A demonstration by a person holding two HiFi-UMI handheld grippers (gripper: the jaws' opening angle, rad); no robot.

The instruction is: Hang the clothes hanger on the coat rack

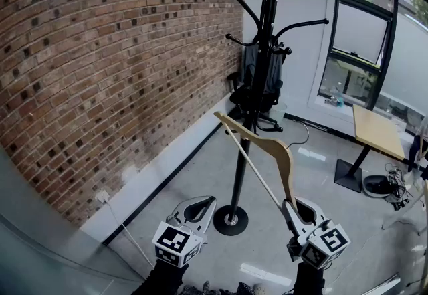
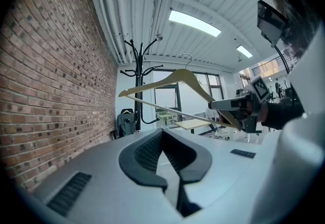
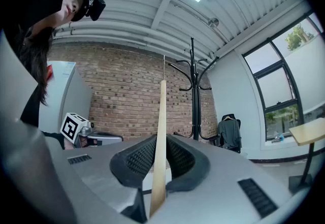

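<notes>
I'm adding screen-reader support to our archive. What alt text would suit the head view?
The right gripper holds a wooden clothes hanger by one end, angled up toward a black coat rack that stands beside a brick wall. The left gripper is shut and empty, level beside the right one.

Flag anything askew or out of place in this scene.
Only the wooden hanger stands out. The right gripper clamps it by the tip of one arm, so it juts out slanted toward the coat rack rather than hanging from its hook. Nothing looks spilled or damaged.
</notes>
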